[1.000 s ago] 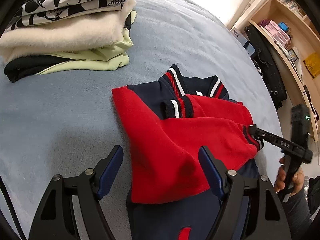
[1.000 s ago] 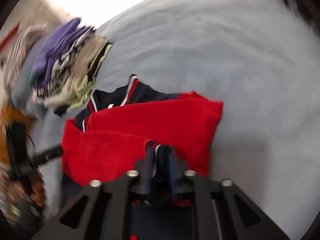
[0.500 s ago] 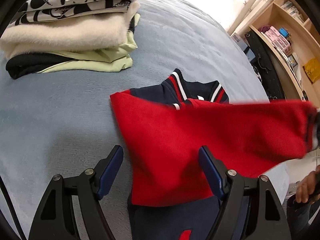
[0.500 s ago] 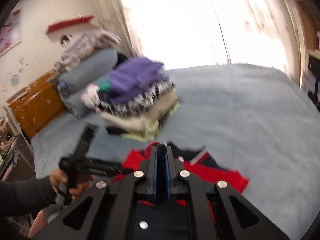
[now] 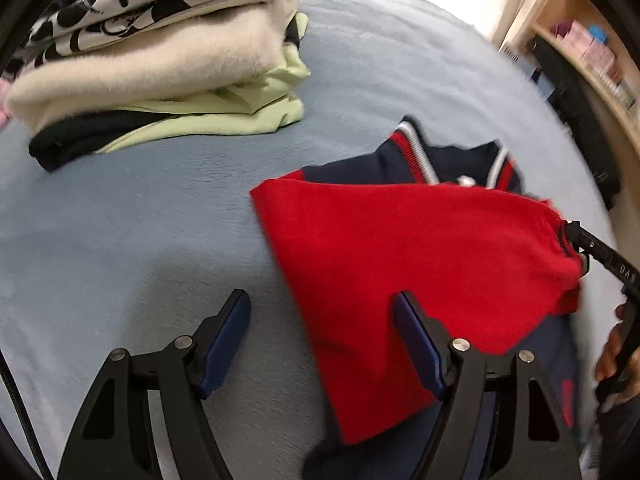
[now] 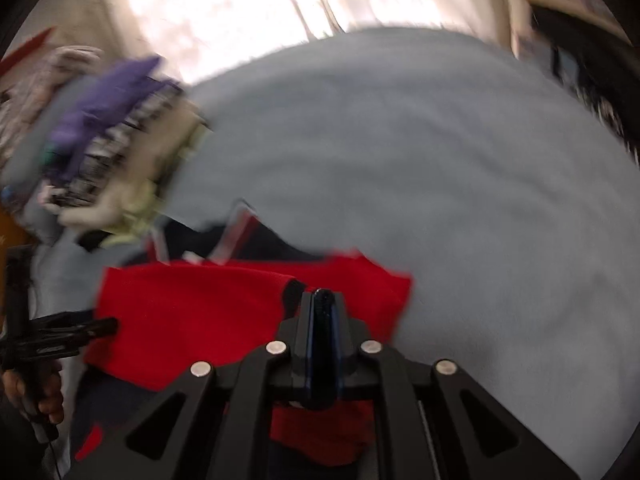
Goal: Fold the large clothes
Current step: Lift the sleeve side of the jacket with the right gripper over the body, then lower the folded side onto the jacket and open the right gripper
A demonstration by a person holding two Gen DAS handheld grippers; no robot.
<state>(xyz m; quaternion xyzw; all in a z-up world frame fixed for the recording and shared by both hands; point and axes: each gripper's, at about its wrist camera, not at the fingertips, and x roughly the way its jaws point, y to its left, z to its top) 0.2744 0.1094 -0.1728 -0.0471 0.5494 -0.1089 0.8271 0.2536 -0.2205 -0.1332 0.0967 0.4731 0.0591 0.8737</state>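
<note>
Left to right, left wrist view. Stack of folded clothes (image 5: 160, 64) toward the far left part of the bed (image 5: 120, 220), which carries everything on its pale blue cover. It is not part of the step in hand.

Left gripper (image 5: 324, 340): fingers (image 5: 224, 336) spread wide and empty, held over the bed at the left edge of the garment, with only the right-hand finger over red cloth.

Jacket (image 5: 400, 264): navy body with red sleeves and striped rib trim, lying about mid-bed toward the near edge, collar (image 5: 416, 152) pointing to the far side. One red sleeve is drawn across the body toward the right.

Right gripper (image 5: 582, 240): fingers almost together, pinching the dark cuff (image 5: 562, 236) at the end of that sleeve. The jaws are opening slightly at this moment, with the cuff between them. In the right wrist view, which is blurred, the same gripper (image 6: 322, 300) shows its fingers nearly closed with dark cuff fabric at the tip.

Handling, as a judgement: the cloth looks like a thick, soft knit, limp and rather heavy for its size. It will sag and drag on the fleecy cover instead of sliding. The ribbed cuffs, hem and collar are the firmest parts, so they are the best places to take hold. A pinch on the open red panel would gather only one layer.
</note>
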